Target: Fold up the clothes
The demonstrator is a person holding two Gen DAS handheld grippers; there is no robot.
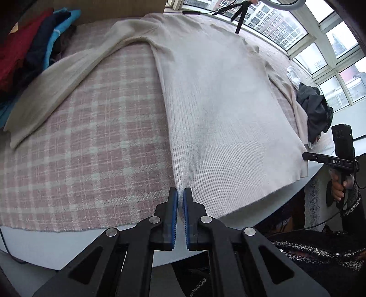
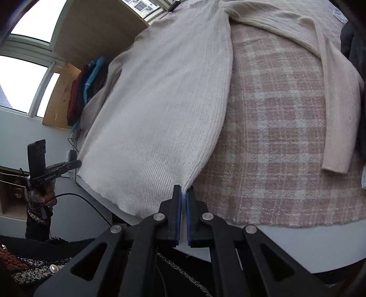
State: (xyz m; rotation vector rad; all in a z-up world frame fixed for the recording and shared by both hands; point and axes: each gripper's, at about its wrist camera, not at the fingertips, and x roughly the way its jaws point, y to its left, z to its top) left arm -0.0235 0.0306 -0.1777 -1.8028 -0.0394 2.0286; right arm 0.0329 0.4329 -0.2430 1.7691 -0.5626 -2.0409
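Note:
A cream ribbed knit sweater [image 1: 217, 96] lies spread flat on a pink and white plaid blanket [image 1: 91, 141], sleeves out to both sides. My left gripper [image 1: 180, 194] is shut on the sweater's left hem corner at the near edge. In the right wrist view my right gripper [image 2: 183, 194] is shut on the sweater's [image 2: 164, 109] right hem corner. Each gripper also shows in the other view, at the opposite hem corner: the right one [image 1: 307, 156] and the left one [image 2: 76, 163].
A pile of red, navy and blue clothes [image 1: 34, 45] sits at the far left. A dark grey garment [image 1: 315, 107] lies at the right by the windows [image 1: 331, 57]. A tripod [image 1: 240, 16] stands at the back. The white table edge [image 1: 68, 242] runs along the near side.

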